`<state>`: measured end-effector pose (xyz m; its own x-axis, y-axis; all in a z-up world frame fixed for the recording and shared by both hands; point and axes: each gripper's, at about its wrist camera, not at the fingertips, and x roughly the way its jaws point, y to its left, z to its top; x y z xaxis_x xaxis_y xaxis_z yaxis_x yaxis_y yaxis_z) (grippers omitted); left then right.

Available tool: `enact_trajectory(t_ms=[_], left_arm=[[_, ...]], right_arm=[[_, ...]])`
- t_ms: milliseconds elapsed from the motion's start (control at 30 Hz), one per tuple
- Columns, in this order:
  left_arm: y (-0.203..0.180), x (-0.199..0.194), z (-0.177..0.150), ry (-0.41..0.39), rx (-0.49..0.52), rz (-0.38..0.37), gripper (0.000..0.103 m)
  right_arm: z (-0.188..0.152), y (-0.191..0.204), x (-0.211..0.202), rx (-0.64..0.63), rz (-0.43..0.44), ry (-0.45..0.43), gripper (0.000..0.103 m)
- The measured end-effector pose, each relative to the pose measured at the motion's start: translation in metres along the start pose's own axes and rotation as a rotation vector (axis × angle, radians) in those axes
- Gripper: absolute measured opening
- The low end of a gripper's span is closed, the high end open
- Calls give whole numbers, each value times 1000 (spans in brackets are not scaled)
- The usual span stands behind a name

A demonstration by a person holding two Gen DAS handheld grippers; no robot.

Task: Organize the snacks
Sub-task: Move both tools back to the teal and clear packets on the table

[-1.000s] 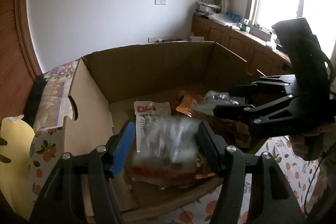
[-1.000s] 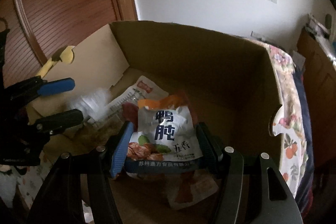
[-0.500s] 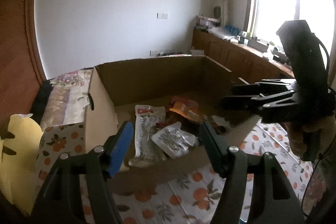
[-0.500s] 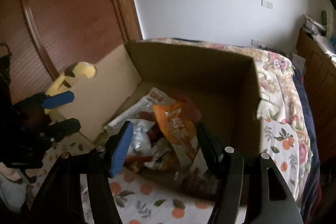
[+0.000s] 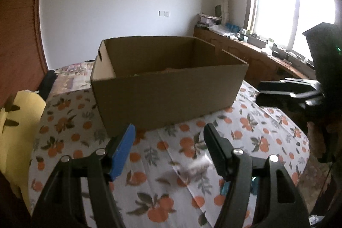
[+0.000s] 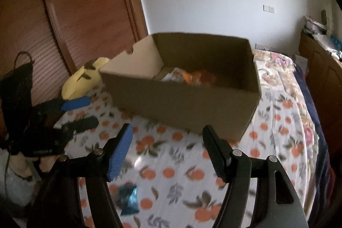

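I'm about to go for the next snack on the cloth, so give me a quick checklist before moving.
1. Left gripper empty, jaws apart: ok.
2. Right gripper empty, jaws opening: ok.
3. Next snack located: blue packet lies on the orange-print tablecloth below the right gripper: ok.
4. Second loose packet: a pale blurred one near the left gripper; what it is: cannot tell.
5. Cardboard box upright, top open: ok.
6. Room left in the box: cannot tell.

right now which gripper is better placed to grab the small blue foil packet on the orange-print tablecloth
Right gripper: the small blue foil packet lies just below its empty, opening jaws. The left gripper sees only the packet's edge.
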<state>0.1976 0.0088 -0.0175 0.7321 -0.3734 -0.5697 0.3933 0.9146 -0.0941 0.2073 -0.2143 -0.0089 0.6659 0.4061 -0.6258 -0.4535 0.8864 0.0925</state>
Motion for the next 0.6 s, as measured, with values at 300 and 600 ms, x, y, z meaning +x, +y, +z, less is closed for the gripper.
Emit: enact_trajectory(t_ms=[300, 600], left_arm=[[-8, -12, -42, 0, -5, 44, 67], [-11, -37, -62, -20, -74, 59, 67]], right_arm=[[-61, 12, 3, 42, 43, -1, 70], [-94, 24, 31, 0, 82, 90, 70]])
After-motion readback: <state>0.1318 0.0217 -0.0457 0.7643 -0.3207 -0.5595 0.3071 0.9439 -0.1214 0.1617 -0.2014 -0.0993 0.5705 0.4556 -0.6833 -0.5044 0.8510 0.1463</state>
